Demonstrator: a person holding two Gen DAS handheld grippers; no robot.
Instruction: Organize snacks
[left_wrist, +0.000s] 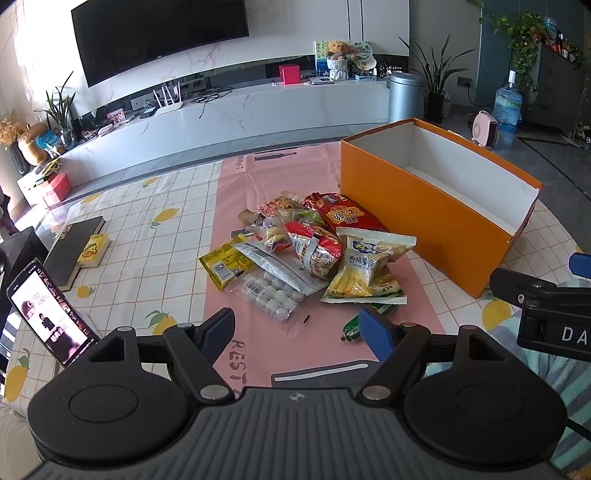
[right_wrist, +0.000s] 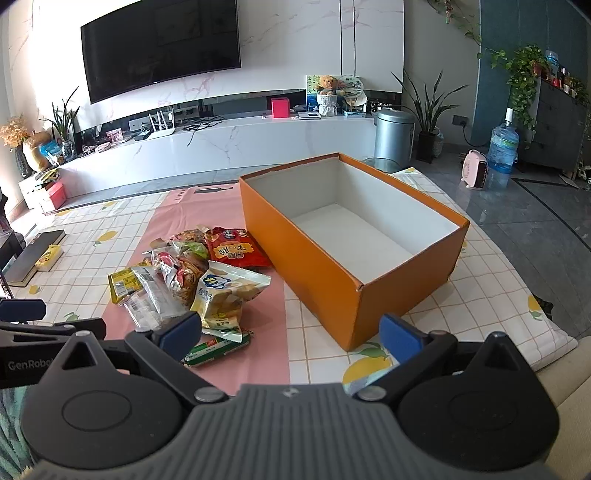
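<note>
A: Where does the snack pile (left_wrist: 295, 254) lie from each set of jaws?

B: Dead ahead of the left gripper (left_wrist: 295, 328), whose jaws stand wide apart and empty. From the right gripper (right_wrist: 291, 332), also spread and holding nothing, the pile sits ahead and off to the left finger's side.

A: Nearest piece?

B: The green sausage stick (right_wrist: 218, 347). It lies on the pink strip of the worktop (left_wrist: 155, 229), just beside the right gripper's left pad and close by the left gripper's right pad. Its long axis runs roughly crosswise to the right jaws, so I judge either hand could take it, though the jaws would need to turn to close across its narrow width.

A: And the container?

B: The orange box (right_wrist: 314, 273) stands open-topped ahead of the right jaws, its long side running away and rightward. Its white inside shows nothing in it. The red packet (right_wrist: 232, 251) rests against its near wall. No sorting done yet, by my reading.
</note>
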